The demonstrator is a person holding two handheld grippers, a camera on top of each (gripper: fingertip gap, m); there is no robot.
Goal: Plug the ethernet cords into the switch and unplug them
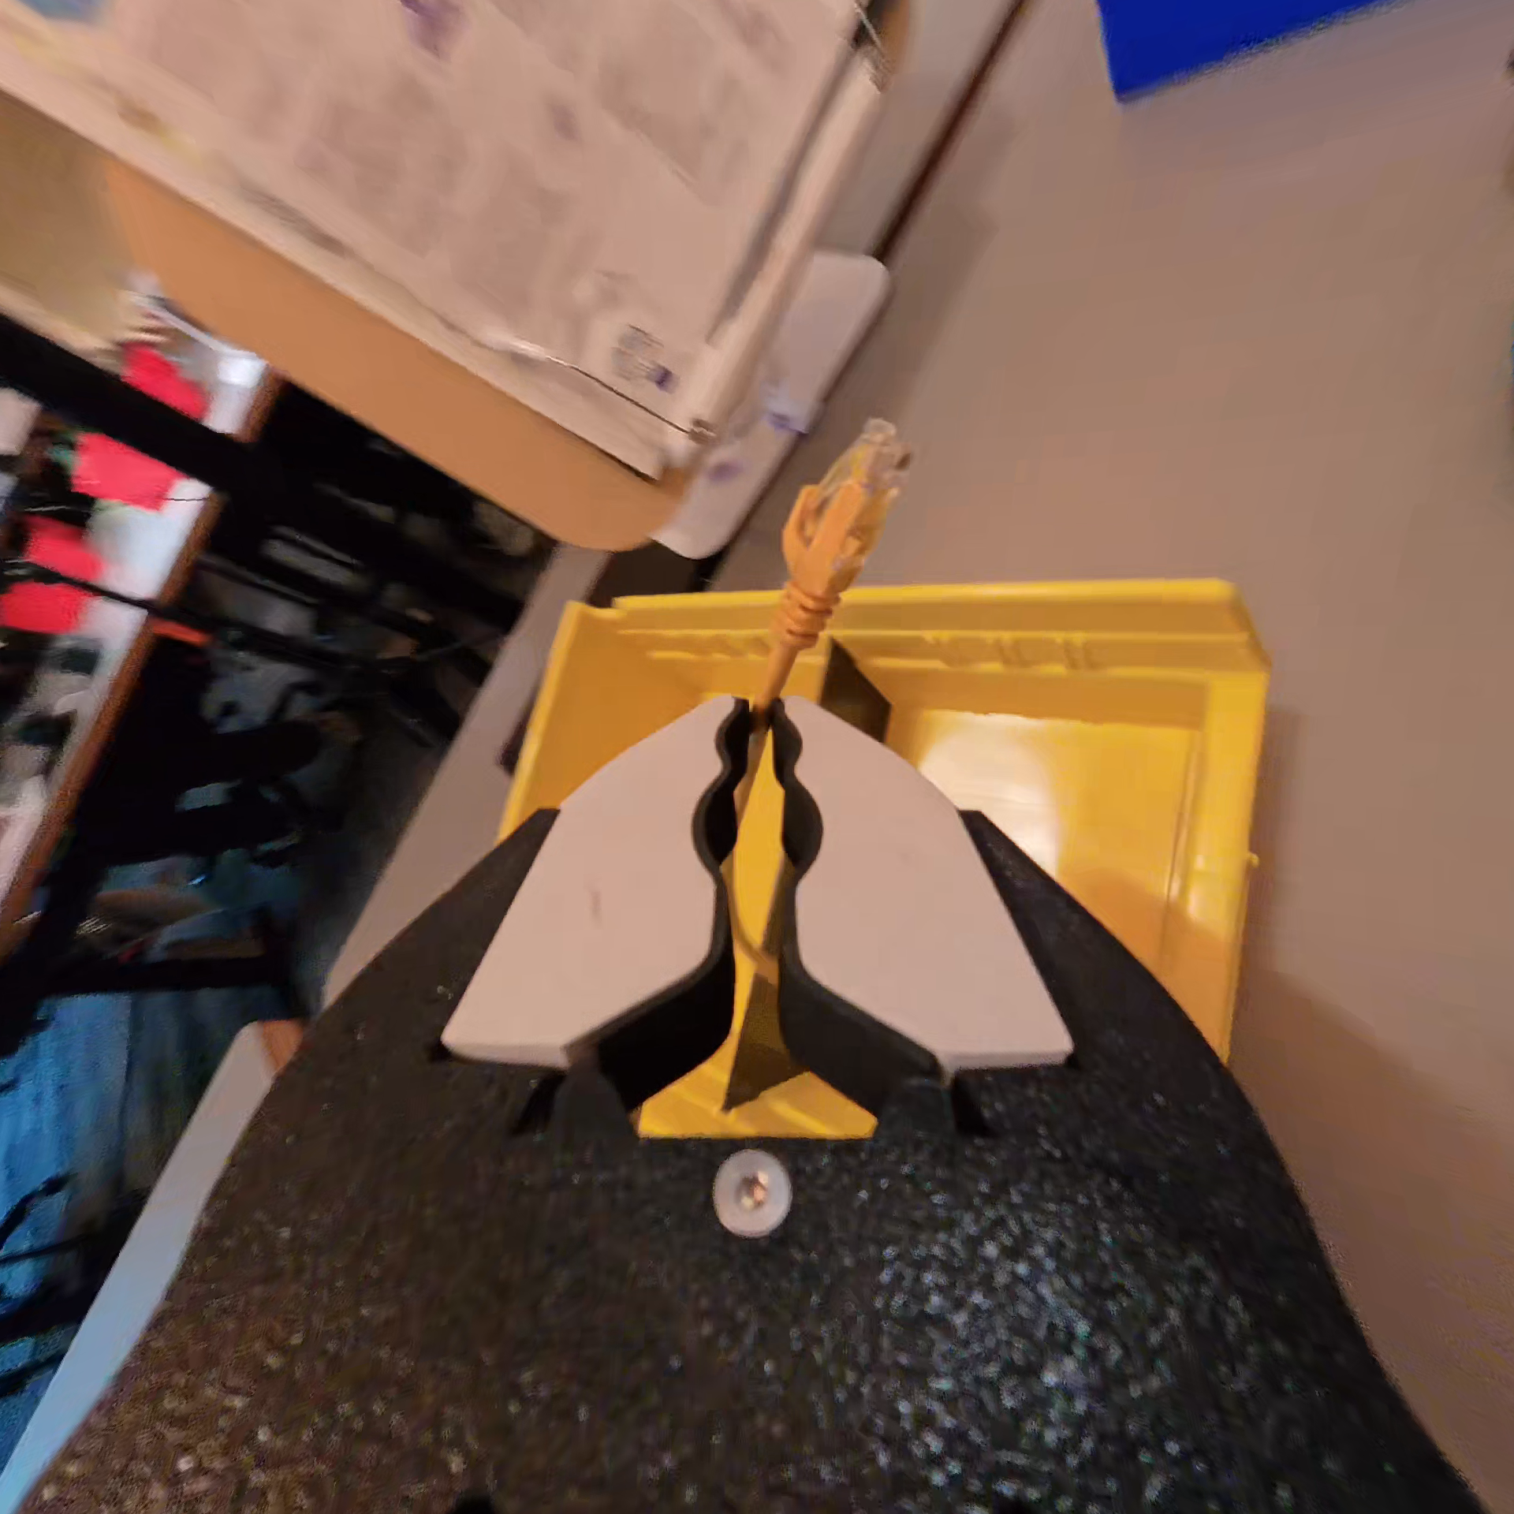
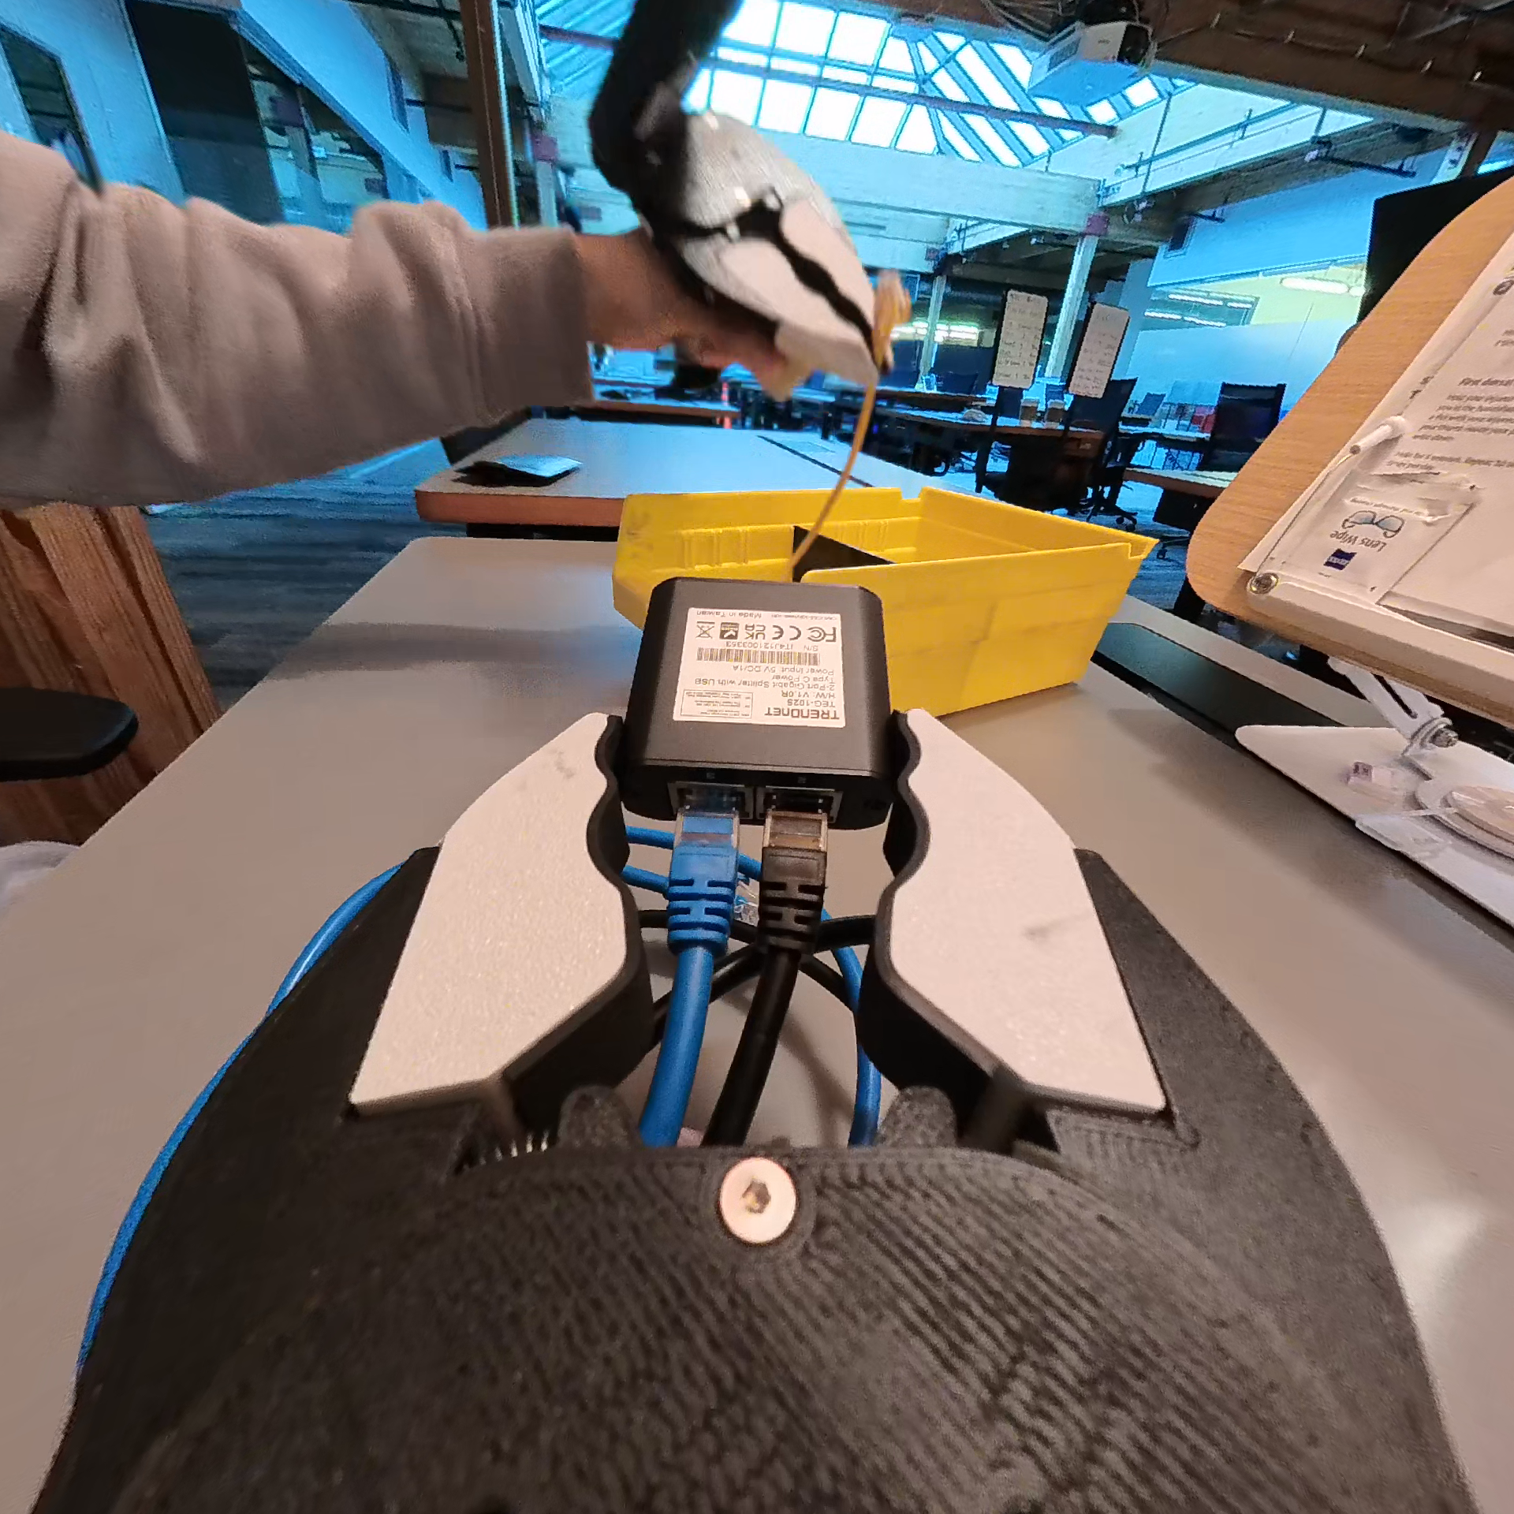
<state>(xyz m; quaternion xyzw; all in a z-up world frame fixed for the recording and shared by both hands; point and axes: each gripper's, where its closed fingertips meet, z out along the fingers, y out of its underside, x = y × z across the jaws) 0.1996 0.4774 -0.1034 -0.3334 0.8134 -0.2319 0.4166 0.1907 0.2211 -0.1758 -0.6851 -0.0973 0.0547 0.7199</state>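
My left gripper (image 1: 762, 711) is shut on a yellow ethernet cord (image 1: 799, 631). Its clear plug (image 1: 872, 459) sticks out past the fingertips, above the yellow bin (image 1: 1065, 786). In the right wrist view the left gripper (image 2: 852, 344) is raised high over the bin (image 2: 999, 606), with the yellow cord (image 2: 844, 467) hanging down behind the switch. My right gripper (image 2: 754, 729) is shut on the black switch (image 2: 758, 680), held label side up above the table. A blue cord (image 2: 696, 893) and a black cord (image 2: 790, 893) are plugged into its two near ports.
The grey table (image 2: 344, 737) carries the yellow bin at its far side. A wooden board with papers on a white stand (image 2: 1393, 524) stands at the right; it also shows in the left wrist view (image 1: 459, 246). A person's sleeve (image 2: 246, 344) reaches in from the left.
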